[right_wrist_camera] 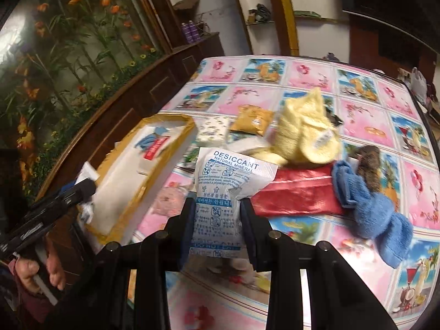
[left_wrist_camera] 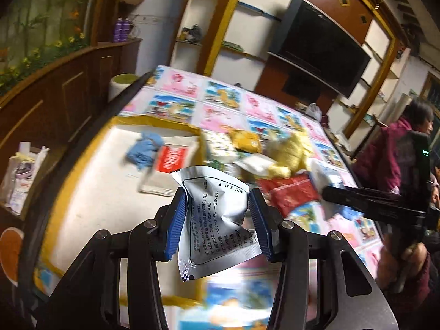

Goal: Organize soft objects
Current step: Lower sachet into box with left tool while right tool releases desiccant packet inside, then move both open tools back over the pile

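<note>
A: The fingers (left_wrist_camera: 176,220) of the left gripper (left_wrist_camera: 218,222) are clamped on a crumpled silver sachet (left_wrist_camera: 217,220), one blue pad on each side of it, and the foil bulges between them.

B: And the other pair?

A: The right gripper (right_wrist_camera: 216,227) is clamped tight on a white desiccant packet (right_wrist_camera: 220,200). The packet stands up between the black fingers (right_wrist_camera: 189,225), its printed top poking out past the tips.

B: Where does everything else lie from there?

A: Beyond the left fingertips, a shallow white tray (left_wrist_camera: 90,192) with a yellow rim sits on the patterned tablecloth (left_wrist_camera: 225,96). A blue cloth (left_wrist_camera: 145,148) and a red-and-white packet (left_wrist_camera: 172,159) lie inside it. To the right of those tips is a heap: a red pouch (left_wrist_camera: 291,195), a pale yellow knit piece (left_wrist_camera: 291,151) and an orange-yellow pouch (left_wrist_camera: 247,140).

B: Does the right side see the same heap?

A: Yes, just past its fingertips. The red pouch (right_wrist_camera: 297,195) lies right behind the packet, the yellow knit piece (right_wrist_camera: 305,134) further on, and a blue towel (right_wrist_camera: 376,209) off to the right. The tray (right_wrist_camera: 121,192) is to the left of the fingers. At the far left edge the person's hand (right_wrist_camera: 41,272) grips the other handle.
</note>
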Motion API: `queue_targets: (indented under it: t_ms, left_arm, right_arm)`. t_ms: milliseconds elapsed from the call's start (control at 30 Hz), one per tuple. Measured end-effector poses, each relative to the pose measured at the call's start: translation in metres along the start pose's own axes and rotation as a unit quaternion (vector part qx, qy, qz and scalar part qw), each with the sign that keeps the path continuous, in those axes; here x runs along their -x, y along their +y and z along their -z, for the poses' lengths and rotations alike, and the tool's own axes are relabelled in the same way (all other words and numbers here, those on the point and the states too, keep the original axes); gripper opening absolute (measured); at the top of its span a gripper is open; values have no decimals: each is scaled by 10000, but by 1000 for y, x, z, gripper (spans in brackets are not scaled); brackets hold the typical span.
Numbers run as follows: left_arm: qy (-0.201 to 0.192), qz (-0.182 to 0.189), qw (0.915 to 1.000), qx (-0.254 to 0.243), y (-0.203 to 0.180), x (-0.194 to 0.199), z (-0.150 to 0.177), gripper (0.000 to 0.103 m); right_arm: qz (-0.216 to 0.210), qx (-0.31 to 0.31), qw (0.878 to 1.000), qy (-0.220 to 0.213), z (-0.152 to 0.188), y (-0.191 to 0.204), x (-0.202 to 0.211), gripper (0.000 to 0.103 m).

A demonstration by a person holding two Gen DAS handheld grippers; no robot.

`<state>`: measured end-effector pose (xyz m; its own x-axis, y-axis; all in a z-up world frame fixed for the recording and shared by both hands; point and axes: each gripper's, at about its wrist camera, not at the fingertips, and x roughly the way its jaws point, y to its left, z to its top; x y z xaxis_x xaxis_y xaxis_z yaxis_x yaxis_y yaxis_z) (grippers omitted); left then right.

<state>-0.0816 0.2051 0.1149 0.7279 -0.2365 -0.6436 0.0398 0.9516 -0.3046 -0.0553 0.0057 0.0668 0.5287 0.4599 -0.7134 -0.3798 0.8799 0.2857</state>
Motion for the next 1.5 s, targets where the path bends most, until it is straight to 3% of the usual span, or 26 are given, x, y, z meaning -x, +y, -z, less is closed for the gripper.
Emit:
queue_targets:
  t_ms: [167, 533, 600, 733, 833, 1033, 1200, 1333, 1400, 1500]
  left_arm:
    - [303, -307, 9984, 378, 50, -33, -14, 46]
    - [841, -693, 9897, 930, 119, -93, -32, 49]
    - [929, -600, 9869, 1176, 131, -98, -34, 50]
    - [781, -291, 9873, 1355, 142, -87, -39, 50]
    - [597, -281, 9875, 1428, 145, -75, -42, 50]
    - [296, -230, 9894, 1402, 136, -49, -43, 50]
    - [-43, -351, 9948, 951, 102, -21, -42, 50]
    - [-194, -319, 9971, 665, 70, -5, -33, 62]
    - [-224, -255, 9978, 562, 53, 0, -26, 64]
    - [-177, -180, 9986, 466, 28, 3, -18, 65]
  right_arm:
    - [-227, 208, 9994, 138, -15, 35, -25, 32]
    - [-538, 754, 9924, 814, -30, 110, -108, 32]
    - [-584, 838, 9902, 953, -29, 121, -124, 32]
    - [-661, 898, 9870, 1160, -26, 134, -149, 33]
    - [-634, 883, 9862, 1245, -27, 140, -163, 37]
    - [-496, 913, 9886, 1087, -28, 143, -165, 45]
    - [-432, 1005, 9915, 698, -25, 138, -135, 46]
    - [-360, 952, 9941, 380, -18, 124, -105, 53]
    - [-257, 862, 9958, 196, -13, 113, -93, 61]
    - [-121, 658, 9977, 55, -4, 90, -78, 61]
